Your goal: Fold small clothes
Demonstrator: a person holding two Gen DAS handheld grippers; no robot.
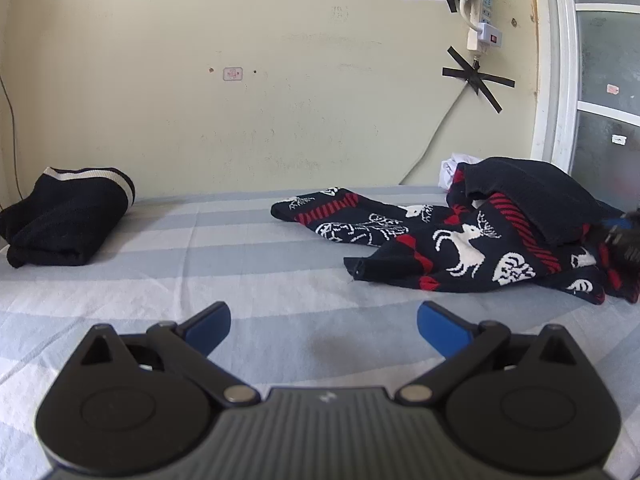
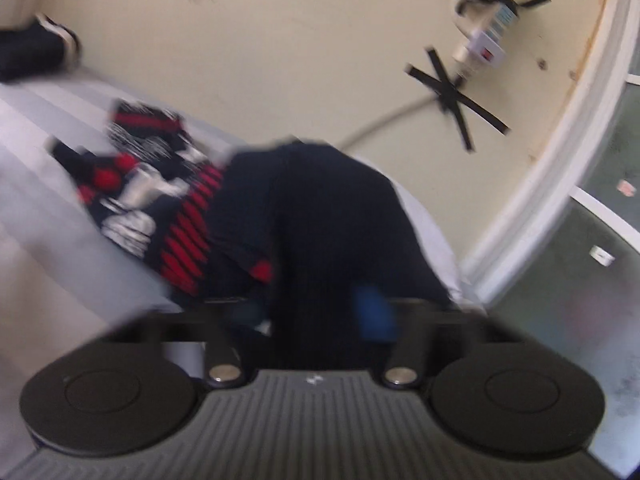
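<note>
Left wrist view: left gripper (image 1: 323,322) hangs low over the striped bed (image 1: 248,272), fingers spread wide, nothing between them. A folded dark garment (image 1: 66,216) with a pale band lies at far left near the wall, well apart from the rest. At right, a navy sweater (image 1: 472,248) with red bands and white deer lies rumpled, one sleeve stretched toward the middle; a plain dark cloth (image 1: 532,196) is draped over its far end. Something white (image 1: 452,170) pokes out behind it, too hidden to identify. Right wrist view, blurred by motion and tilted: right gripper (image 2: 316,312) appears closed on the dark cloth, which rises in a hump from between the fingers, one blue pad (image 2: 374,316) showing beside it. Judged step: picking the next piece off the pile, with one piece done and set aside. Next move likely calls for lifting the cloth clear of the sweater, then the left gripper taking an opposite edge to spread it flat on bare sheet. Risk: the sweater drags along.
</note>
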